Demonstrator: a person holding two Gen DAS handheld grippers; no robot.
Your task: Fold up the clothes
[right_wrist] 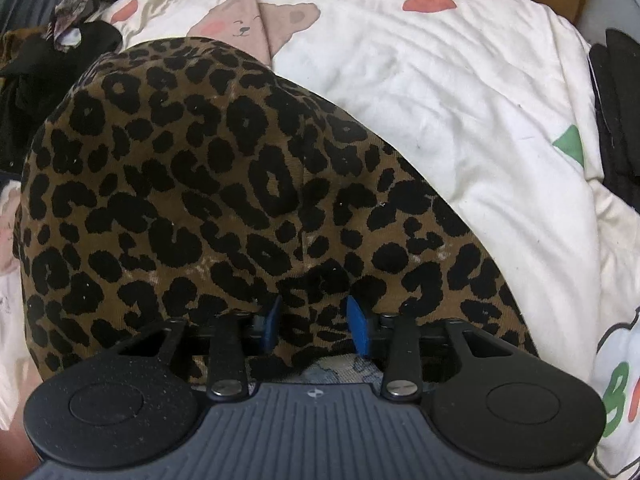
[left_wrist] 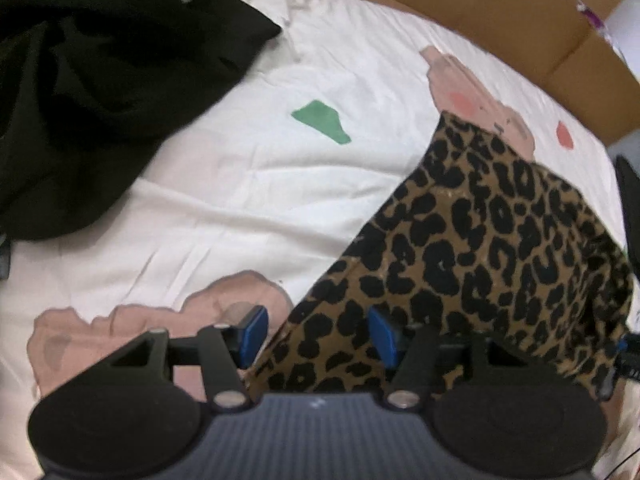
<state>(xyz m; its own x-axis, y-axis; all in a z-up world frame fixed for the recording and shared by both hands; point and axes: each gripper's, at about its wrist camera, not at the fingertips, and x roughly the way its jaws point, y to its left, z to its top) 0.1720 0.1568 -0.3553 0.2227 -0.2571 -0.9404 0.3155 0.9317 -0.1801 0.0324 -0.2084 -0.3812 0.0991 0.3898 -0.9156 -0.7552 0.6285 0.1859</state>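
A leopard-print garment point(left_wrist: 480, 240) lies on the white printed bedsheet point(left_wrist: 240, 180), spread toward the right in the left wrist view. My left gripper point(left_wrist: 318, 336) points down at its near left edge. It is open: one blue pad hangs over the bare sheet, the other over the cloth. In the right wrist view the leopard-print garment point(right_wrist: 200, 180) fills the left and middle. My right gripper point(right_wrist: 315, 328) has its blue pads close together, with a bunched fold of the garment's near edge pinched between them.
A heap of black clothing point(left_wrist: 80, 80) lies on the sheet at the upper left. Brown cardboard point(left_wrist: 480, 8) borders the bed's far side. More dark clothes point(right_wrist: 48, 52) sit at the far left, and a black item point(right_wrist: 616, 120) is at the right edge.
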